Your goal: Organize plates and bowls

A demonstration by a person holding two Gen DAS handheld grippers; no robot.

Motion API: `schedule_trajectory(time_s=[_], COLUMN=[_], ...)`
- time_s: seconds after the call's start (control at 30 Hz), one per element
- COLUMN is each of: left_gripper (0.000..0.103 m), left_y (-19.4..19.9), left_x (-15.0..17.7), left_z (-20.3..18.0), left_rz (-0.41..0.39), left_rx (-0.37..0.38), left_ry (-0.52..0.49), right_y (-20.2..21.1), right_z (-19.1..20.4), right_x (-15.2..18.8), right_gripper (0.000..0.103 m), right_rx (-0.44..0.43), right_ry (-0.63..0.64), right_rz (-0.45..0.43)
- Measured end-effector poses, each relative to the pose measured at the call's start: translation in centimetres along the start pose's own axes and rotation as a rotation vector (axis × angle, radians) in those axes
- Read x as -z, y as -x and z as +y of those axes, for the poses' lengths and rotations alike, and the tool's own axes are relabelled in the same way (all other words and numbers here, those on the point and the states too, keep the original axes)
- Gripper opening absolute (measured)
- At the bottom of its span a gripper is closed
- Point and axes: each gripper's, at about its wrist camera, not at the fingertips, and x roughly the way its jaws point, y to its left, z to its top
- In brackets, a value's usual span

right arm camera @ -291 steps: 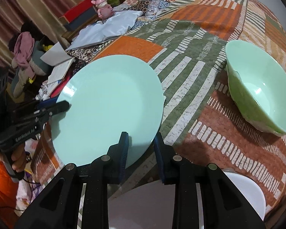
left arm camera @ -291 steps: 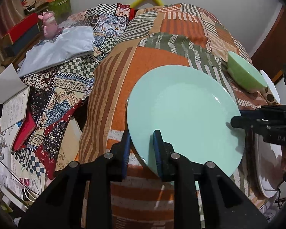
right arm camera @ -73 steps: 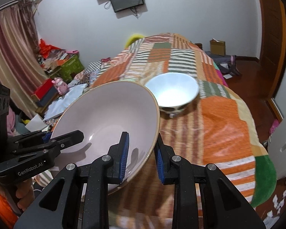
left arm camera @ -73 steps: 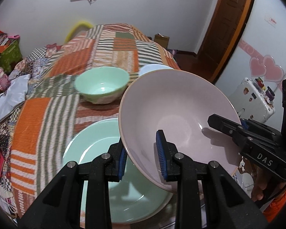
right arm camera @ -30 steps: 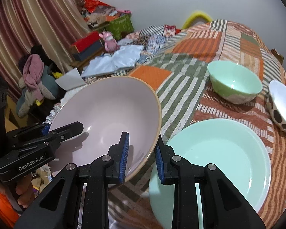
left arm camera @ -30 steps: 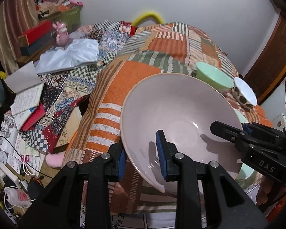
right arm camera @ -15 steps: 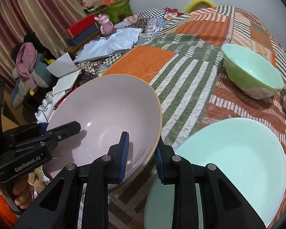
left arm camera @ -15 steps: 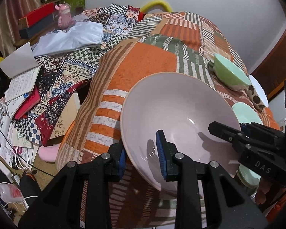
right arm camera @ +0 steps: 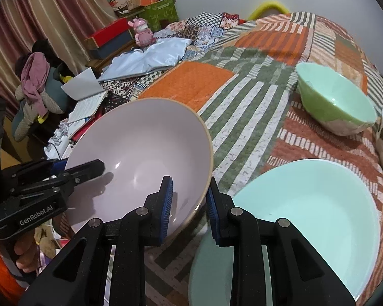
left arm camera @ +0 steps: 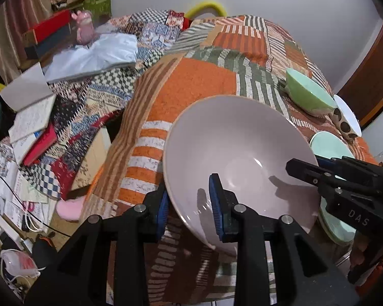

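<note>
Pink bowl (left arm camera: 240, 150) is gripped at opposite rims: left gripper (left arm camera: 191, 201) clamped narrow, right gripper (right arm camera: 189, 199) likewise, over patchwork quilt (right arm camera: 242, 97), beside mint plate (right arm camera: 306, 209).

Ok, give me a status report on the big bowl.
Left gripper and right gripper both clamp the pink bowl by its rim. Bowl tilted over the quilt. Green plate beside it, nothing in the way.

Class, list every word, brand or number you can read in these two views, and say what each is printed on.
"DAS": on the right claw, seen from the left view.
"GenRobot.AI": on the left claw, seen from the right view.
Open notebook: writing too small to read.
Nothing else legible.
</note>
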Motion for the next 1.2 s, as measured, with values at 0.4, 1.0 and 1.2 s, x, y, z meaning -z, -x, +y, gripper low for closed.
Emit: schedule_trajectory(time_s=[0.4, 1.0, 1.2], left_gripper=[0.033, 0.07, 0.07], left_y=[3.8, 4.0, 1.3], left_x=[-1.0, -6.9, -10.0], left_z=[-2.0, -10.2, -12.4], left_rz=[-0.08, -0.177, -0.142], left_rx=[-0.048, -0.007, 0.024], left_ry=[-0.041, -0.137, -0.172], right_y=[4.6, 9.5, 8.0], right_z=[-2.6, -12.1, -15.0], right_x=[0.0, -1.0, -1.5], right_gripper=[0.026, 0.052, 0.052], right_rx=[0.007, 0.122, 0.145], right_ry=[-0.033, -0.205, -0.249], right_rz=[-0.108, -0.256, -0.223])
